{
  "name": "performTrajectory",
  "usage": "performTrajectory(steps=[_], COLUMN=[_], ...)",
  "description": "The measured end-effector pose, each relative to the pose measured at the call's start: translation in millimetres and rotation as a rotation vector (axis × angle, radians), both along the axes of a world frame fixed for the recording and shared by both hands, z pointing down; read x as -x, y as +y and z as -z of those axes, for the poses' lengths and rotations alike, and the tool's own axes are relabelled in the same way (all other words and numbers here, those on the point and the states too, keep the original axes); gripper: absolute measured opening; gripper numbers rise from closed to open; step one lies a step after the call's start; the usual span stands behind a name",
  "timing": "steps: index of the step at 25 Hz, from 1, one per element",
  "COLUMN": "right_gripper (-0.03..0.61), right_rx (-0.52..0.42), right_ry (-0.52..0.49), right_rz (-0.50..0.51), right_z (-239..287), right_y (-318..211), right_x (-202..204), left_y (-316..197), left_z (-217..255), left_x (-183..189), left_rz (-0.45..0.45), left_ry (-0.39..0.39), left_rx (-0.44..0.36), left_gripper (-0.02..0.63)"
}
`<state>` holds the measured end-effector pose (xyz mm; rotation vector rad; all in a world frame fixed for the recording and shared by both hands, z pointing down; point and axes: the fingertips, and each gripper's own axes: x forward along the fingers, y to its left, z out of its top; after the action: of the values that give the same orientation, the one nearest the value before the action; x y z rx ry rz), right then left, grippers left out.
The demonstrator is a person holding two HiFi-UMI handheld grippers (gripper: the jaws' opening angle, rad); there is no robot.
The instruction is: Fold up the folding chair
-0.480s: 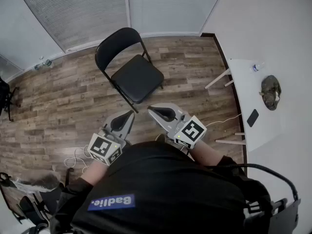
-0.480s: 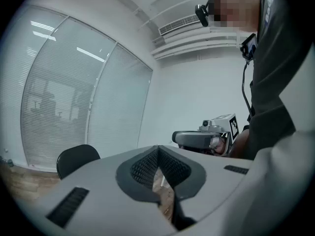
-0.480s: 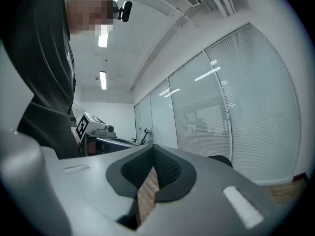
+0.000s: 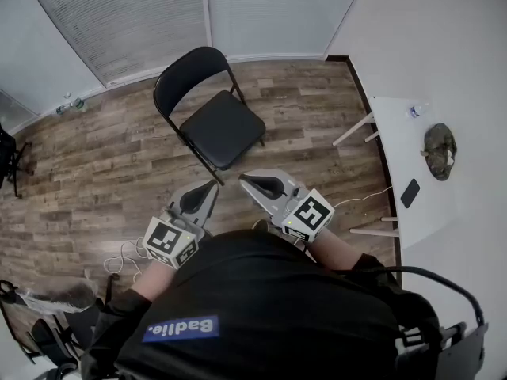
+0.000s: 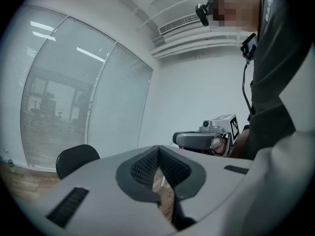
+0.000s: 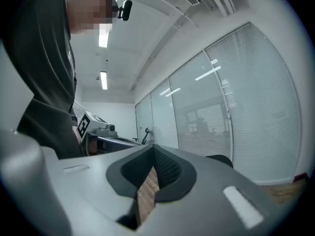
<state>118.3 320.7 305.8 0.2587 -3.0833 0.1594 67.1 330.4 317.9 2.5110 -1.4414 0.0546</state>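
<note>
While left hand-held gripper (image 4: 211,187), right hand-held gripper (image 4: 245,179) closed empty, black folding chair (image 4: 223,127) stands unfolded.

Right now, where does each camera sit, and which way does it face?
Head view: on the person's head, looking steeply down at the chair, floor and table; the torso, left gripper and right gripper show.
Left gripper view: on the left gripper, looking about level along its shut jaws at the blinds; the torso and right gripper show at right.
Right gripper view: on the right gripper, looking level along its shut jaws at the blinds; the torso and left gripper show at left.
Shared: all three show the chair.
</note>
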Motion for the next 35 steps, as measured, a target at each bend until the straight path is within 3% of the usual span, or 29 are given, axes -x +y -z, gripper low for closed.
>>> performTrajectory(steps=[7, 23, 30, 35], right_gripper=[0.002, 0.002, 0.002, 0.002], right_rx=[0.018, 0.026, 0.043, 0.043], right_ry=[-0.009, -0.026, -0.003, 0.037], right_rz=[0.017, 0.089, 0.070, 0.000], right_z=[0.2, -13.0, -22.8, -31.2], right_y=[-6.8, -39.1, -60.8, -96.4], right_x=[-5.7, -43.7, -28.1, -8.5], left_y=[-8.2, -38.9, -60.7, -100.5], left_z=[1.7, 9.0, 6.0, 2.7], left_x=[-7.4, -28.6, -6.1, 22.3], left_rz=[0.018, 0.152, 0.160, 0.121], left_ry=[-0.004, -0.045, -0.045, -0.027], left_rx=[-0.007, -0.020, -0.019, -0.026], left_gripper=[0.005, 0.005, 0.005, 0.005])
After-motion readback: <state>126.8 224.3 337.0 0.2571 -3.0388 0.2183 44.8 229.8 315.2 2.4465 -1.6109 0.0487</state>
